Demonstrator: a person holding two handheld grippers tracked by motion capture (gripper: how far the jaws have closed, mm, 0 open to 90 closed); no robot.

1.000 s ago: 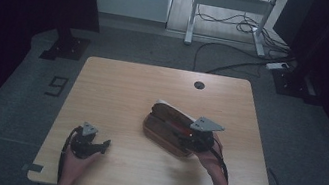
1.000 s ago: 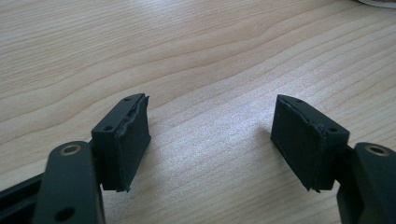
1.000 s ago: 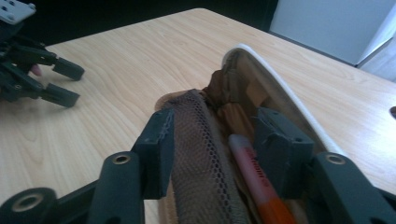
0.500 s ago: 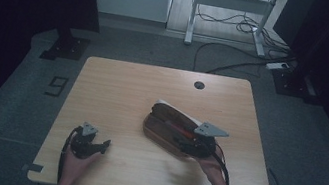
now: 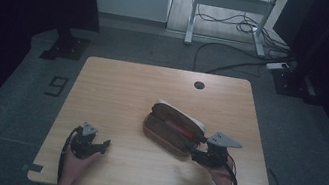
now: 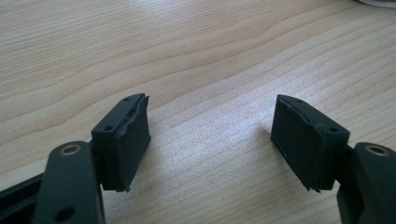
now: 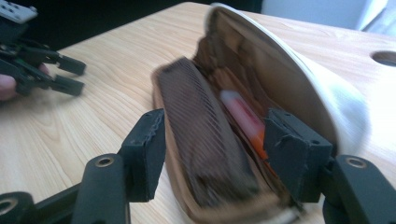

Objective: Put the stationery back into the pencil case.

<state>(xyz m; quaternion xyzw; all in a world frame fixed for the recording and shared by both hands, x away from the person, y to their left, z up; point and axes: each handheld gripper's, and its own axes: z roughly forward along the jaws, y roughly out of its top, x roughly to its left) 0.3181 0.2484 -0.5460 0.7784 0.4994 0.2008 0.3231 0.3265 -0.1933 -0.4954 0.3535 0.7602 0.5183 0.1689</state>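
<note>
An open brown pencil case (image 5: 172, 126) with a cream outer shell lies right of the table's centre. A red-orange pen (image 5: 180, 127) rests inside it. My right gripper (image 5: 196, 149) is open at the case's near right end. In the right gripper view its jaws stand either side of the pencil case (image 7: 205, 154), with the pen (image 7: 243, 116) beyond them. My left gripper (image 5: 104, 146) rests open at the table's front left, well apart from the case. Between its pads (image 6: 126, 140) there is only bare wood. The right gripper view also catches the left gripper (image 7: 70, 77) farther off.
The wooden table (image 5: 117, 89) has a round cable hole (image 5: 198, 84) near its far edge. Behind the table stand a desk frame (image 5: 231, 2) and loose floor cables (image 5: 238, 64). A dark stand base (image 5: 66, 45) sits on the floor at the far left.
My right gripper has drawn back toward the person and to the right, along the case's near end. The left gripper has stayed where it was.
</note>
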